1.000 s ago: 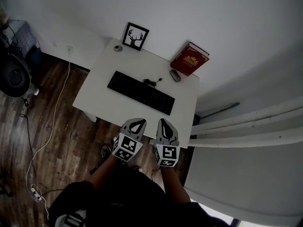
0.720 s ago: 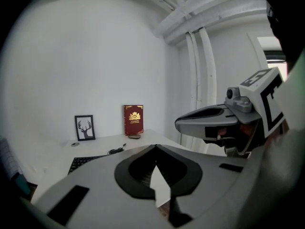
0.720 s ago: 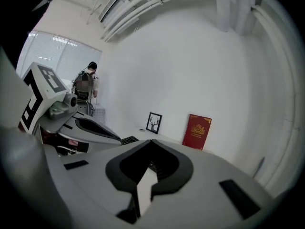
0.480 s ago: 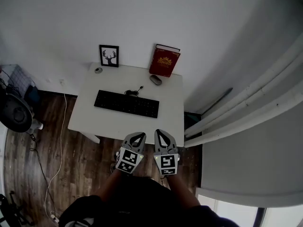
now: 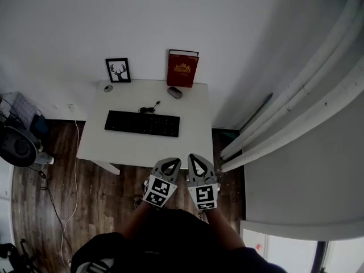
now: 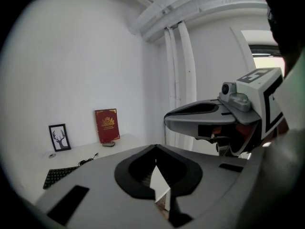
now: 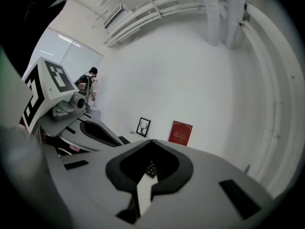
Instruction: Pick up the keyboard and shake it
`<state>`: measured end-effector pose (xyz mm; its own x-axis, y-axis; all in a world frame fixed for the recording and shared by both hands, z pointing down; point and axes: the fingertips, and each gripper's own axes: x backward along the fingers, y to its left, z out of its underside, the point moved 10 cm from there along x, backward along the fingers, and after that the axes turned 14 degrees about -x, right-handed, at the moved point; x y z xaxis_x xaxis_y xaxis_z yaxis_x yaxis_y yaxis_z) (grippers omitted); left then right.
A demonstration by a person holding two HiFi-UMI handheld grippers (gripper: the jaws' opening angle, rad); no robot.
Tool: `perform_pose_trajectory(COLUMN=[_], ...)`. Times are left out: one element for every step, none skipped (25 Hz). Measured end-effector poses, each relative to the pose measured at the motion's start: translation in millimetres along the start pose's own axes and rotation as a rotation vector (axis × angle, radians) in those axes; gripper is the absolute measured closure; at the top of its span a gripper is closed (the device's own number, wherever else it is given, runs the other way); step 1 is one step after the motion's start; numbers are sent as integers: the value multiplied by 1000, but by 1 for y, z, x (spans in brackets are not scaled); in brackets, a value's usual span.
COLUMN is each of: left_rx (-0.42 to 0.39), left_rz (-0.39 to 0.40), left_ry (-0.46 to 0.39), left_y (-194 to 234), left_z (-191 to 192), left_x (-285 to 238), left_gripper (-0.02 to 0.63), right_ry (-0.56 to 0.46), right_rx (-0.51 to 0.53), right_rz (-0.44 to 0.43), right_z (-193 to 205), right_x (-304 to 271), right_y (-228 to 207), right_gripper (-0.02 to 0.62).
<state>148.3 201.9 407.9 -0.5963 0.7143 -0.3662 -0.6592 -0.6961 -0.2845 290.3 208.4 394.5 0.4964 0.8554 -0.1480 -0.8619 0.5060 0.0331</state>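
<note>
A black keyboard (image 5: pixel 142 123) lies flat across the middle of a small white desk (image 5: pixel 187 147), its cable curling toward the back; part of the keyboard (image 6: pixel 58 175) shows in the left gripper view. My left gripper (image 5: pixel 172 162) and right gripper (image 5: pixel 194 157) hang side by side in the air short of the desk's near edge, well apart from the keyboard. Both are shut and hold nothing. In the right gripper view a few keys of the keyboard (image 7: pixel 150 169) show through the gap of the jaws.
Along the desk's back edge stand a framed deer picture (image 5: pixel 118 70) and a red book (image 5: pixel 182 68) leaning on the wall, with a mouse (image 5: pixel 174 92) and a small round object (image 5: pixel 107 87). White pipes (image 5: pixel 296 107) run at the right; a fan (image 5: pixel 17 144) and cables sit on the wooden floor at the left.
The view has swung so the desk now lies squarer and farther ahead. Both grippers stay shut and side by side near the desk's front edge.
</note>
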Motion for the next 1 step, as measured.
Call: perform_pose_trajectory(left_rx=[-6], left_rz=[6], left_ry=[-3], left_y=[-5], left_z=[-3], left_x=[-4], left_gripper=[603], right_ry=[-4], right_rx=[7], right_rz=[2], right_z=[0], right_x=[4], right_y=[-4], right_gripper=[574])
